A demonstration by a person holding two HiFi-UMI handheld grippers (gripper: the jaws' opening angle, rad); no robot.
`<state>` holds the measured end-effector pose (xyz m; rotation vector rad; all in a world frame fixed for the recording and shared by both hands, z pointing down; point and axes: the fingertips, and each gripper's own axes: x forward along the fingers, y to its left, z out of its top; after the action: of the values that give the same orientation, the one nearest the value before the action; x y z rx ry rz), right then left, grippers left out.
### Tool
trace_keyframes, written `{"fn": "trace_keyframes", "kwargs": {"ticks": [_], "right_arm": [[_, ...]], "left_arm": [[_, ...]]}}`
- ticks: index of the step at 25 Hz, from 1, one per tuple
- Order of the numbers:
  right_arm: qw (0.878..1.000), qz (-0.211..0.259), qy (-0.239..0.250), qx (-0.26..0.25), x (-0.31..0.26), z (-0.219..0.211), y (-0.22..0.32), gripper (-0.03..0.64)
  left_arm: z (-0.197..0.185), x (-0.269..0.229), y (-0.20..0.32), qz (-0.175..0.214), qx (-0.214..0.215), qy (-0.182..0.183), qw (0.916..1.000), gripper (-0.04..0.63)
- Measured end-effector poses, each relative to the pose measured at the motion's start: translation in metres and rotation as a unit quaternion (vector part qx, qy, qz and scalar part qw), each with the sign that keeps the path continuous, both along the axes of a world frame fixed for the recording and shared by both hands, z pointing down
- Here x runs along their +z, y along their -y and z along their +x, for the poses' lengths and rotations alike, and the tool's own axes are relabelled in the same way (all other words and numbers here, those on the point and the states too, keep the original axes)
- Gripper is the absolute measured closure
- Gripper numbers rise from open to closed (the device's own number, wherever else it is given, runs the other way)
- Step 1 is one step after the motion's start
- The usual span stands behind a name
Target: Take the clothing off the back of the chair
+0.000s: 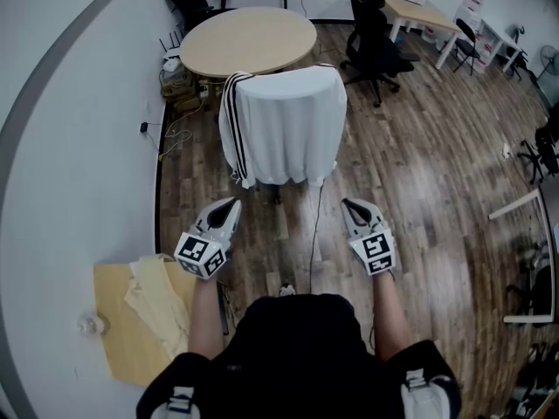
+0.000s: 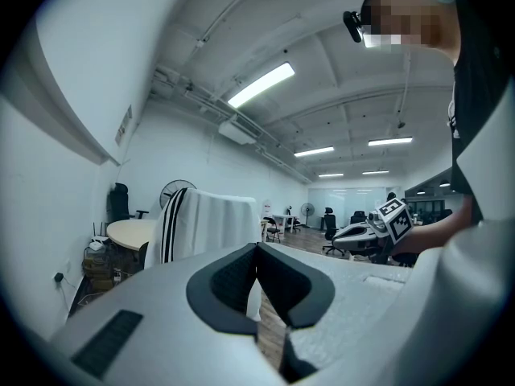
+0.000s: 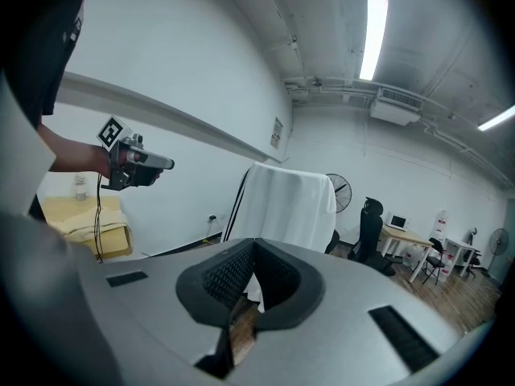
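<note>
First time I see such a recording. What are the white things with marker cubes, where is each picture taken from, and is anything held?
No robot here: a person holds a two-jaw gripper in each hand. The head view looks down from the person's head onto the left gripper and right gripper. The other two views ride on the grippers, looking along their jaws. Both are shut with nothing held. Ahead, on the wooden floor, a white striped garment drapes over a chair, mostly hiding it; a round table stands behind.
</note>
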<state>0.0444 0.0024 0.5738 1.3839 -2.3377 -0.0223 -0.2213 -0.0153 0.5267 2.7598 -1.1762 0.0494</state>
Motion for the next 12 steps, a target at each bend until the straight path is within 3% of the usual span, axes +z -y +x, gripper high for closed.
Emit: {"fn": "trace_keyframes", "kwargs": {"ticks": [12], "right_arm": [[1.000,0.011,-0.003,-0.002,-0.0015,-0.0061,0.0085,0.623]], "left_arm": [[-0.0087,0.0035,0.0098,-0.003,0.002,0.000,1.0000,0.594]]}}
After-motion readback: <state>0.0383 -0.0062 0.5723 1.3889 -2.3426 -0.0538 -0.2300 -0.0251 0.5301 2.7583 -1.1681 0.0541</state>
